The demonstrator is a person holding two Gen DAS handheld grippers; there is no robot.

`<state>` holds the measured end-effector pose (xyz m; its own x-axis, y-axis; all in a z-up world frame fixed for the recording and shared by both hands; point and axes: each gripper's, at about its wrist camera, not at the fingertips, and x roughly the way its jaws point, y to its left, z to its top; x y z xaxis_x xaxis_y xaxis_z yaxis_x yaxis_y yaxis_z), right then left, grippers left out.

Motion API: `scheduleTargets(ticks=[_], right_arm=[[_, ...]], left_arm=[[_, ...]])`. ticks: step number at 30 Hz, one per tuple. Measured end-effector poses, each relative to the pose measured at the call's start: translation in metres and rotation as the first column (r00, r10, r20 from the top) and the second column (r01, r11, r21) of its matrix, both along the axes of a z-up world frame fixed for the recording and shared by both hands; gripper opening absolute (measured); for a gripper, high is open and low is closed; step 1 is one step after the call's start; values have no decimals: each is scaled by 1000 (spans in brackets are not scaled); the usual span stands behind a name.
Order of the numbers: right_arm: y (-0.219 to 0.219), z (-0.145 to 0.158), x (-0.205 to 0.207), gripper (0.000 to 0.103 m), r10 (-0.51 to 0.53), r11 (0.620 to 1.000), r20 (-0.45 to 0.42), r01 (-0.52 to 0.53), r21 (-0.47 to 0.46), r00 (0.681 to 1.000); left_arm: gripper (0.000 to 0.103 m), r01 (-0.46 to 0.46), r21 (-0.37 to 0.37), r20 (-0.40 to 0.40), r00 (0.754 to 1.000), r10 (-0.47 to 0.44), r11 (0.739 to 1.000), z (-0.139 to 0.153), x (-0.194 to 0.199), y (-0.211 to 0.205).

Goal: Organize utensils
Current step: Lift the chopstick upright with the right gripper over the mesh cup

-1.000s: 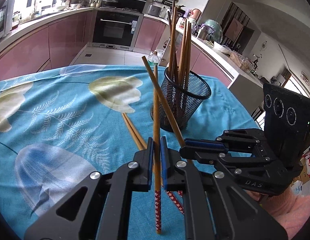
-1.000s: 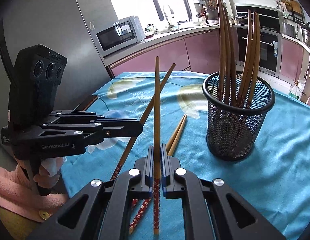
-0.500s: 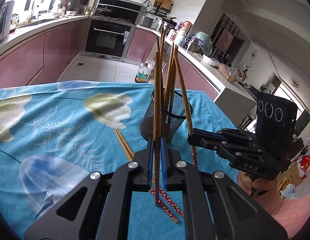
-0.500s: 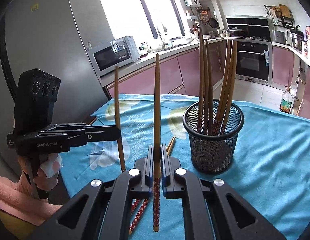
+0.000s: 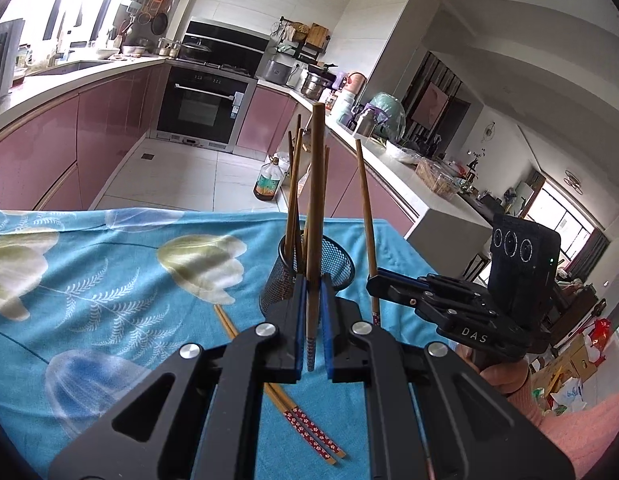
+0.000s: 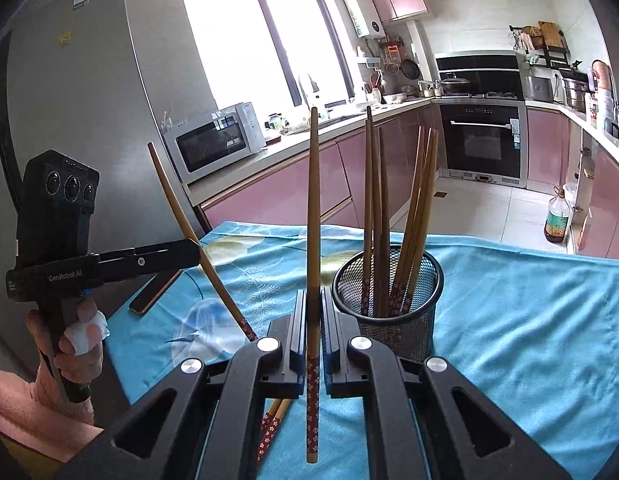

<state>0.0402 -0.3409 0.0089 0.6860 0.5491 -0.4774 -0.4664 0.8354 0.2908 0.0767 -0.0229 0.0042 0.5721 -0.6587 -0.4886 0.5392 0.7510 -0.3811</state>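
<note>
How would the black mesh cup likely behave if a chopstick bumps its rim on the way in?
The mesh cup looks light, being open wire, so it may slide on the tablecloth. The tall chopsticks leaning inside probably raise its balance point, so a sideways knock could tip it.

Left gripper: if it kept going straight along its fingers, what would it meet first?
Most likely the mesh cup, which stands just beyond the left gripper and the chopstick it clamps. Depth is unclear in the fisheye view, so it could pass above the rim.

Black tool (image 5: 311, 316) – blue pads, silver screws, pink sleeve
</note>
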Motion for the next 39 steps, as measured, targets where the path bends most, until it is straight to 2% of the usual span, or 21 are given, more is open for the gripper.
scheduleTargets(ticks=[16,25,32,39], right_arm=[[-12,26,16,6,-67,998,83,66,20,994],[-15,39,28,6,-97,995,130,95,24,987],[-17,43,39,6,-121,993,149,117,35,981],[-18,39,54,6,-145,989,142,140,47,979]], left_arm=[[7,-5,-11,102,995,6,1000,44,17,-15],[8,-4,-29,135,991,8,1000,62,30,-24],[7,-22,-10,135,991,23,1000,62,44,-34],[7,-24,18,103,994,22,1000,51,61,-42]])
